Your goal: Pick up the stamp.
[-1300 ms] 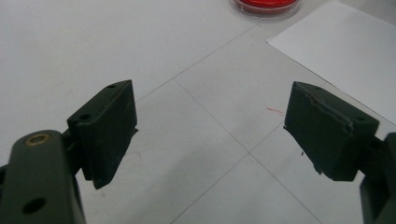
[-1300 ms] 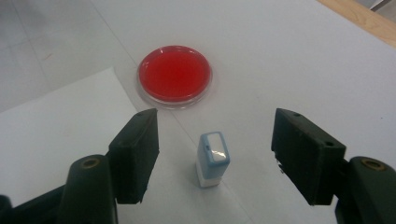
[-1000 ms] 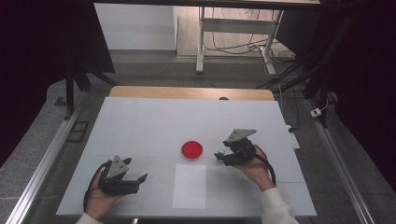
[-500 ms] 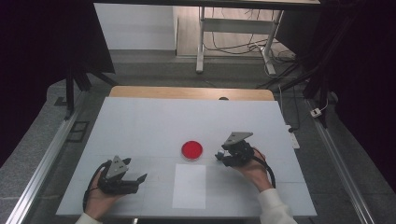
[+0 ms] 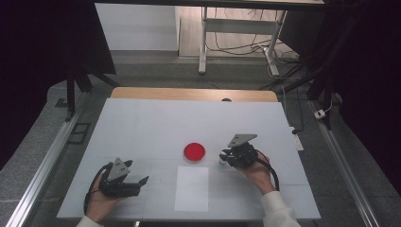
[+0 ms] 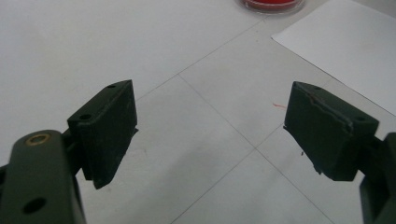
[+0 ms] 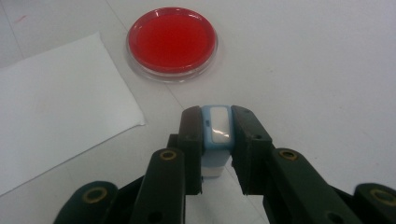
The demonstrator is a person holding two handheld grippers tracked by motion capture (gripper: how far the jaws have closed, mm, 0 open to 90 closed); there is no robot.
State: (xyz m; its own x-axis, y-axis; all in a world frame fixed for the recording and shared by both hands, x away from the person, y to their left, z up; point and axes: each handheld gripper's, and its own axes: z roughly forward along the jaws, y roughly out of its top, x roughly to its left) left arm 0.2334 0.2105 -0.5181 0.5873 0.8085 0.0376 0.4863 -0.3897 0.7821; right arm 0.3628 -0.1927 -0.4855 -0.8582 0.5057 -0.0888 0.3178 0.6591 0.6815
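Jaws of the right gripper (image 7: 216, 126) around a blue-and-white block (image 7: 218, 128) (label unreadable)

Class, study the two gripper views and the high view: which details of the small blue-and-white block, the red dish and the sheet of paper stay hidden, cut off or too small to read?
- Blue-and-white block: right gripper view, its sides are covered by the right gripper, whose jaws have just closed on it; in the high view it is too small.
- Red dish: left gripper view, cut by the top edge.
- Sheet of paper: right gripper view, cut by the left edge.
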